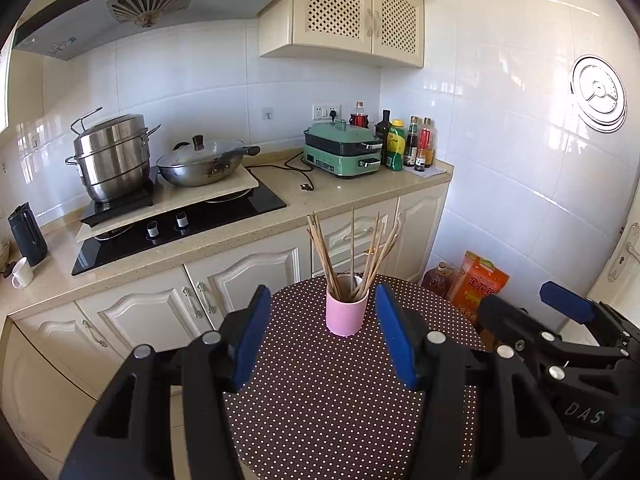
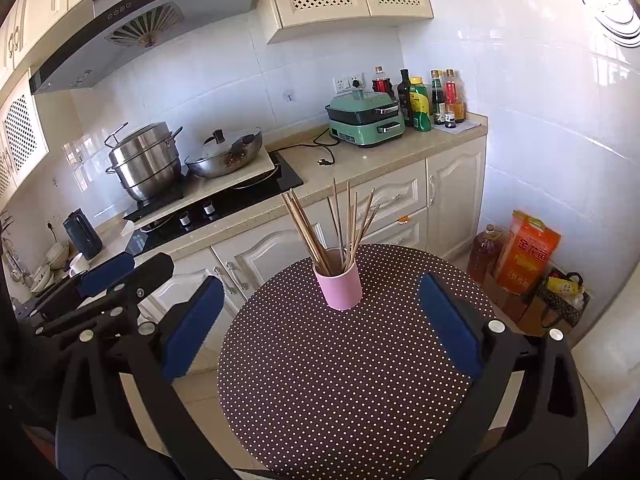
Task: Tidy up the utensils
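- Both claws, left (image 1: 326, 342) and right (image 2: 322, 326), hang released and empty, short of the cup.
- Chopsticks (image 2: 340, 228) already stand in the pink cup (image 2: 339, 286) at the far middle of the dotted bench (image 2: 340, 392); nothing loose remains, so the task looks finished.

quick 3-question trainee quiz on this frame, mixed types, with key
1. True or false: the chopsticks lie flat on the polka-dot table.
2. What colour is the cup that holds them?
A. green
B. pink
C. white
3. Fill in: both the left gripper and the right gripper have their jaws ____ with nothing between them.

Key
1. False; they stand in the cup.
2. B
3. open
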A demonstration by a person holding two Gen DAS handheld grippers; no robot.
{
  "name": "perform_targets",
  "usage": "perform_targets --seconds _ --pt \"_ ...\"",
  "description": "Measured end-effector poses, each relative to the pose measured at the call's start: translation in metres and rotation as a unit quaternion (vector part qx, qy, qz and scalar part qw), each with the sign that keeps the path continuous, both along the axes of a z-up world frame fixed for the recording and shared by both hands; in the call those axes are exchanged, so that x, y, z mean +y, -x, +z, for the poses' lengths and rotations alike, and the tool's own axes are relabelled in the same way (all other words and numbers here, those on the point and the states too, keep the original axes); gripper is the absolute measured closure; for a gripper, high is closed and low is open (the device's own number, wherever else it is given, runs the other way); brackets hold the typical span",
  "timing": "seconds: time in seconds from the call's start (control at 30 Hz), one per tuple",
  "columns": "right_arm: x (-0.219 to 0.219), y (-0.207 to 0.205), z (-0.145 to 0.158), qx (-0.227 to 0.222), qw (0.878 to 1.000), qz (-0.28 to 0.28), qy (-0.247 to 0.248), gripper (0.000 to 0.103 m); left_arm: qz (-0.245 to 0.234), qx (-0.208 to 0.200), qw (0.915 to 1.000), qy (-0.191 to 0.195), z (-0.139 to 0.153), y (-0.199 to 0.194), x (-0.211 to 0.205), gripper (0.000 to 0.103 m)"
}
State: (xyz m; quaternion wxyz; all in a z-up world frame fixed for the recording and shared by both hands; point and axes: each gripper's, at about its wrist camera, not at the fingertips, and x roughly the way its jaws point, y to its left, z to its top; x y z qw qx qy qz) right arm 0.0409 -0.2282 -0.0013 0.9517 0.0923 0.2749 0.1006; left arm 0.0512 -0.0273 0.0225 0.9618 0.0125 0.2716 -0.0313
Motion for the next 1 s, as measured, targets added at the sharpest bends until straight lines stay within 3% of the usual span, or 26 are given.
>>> perform_targets --seconds 1.0 --pt "-0.0010 -0.0015 0.0008 -0.001 1.000 -0.005 0.004 0.007 -0.004 -0.007 1.0000 -0.004 0.0017 -0.0034 -0.0052 0.049"
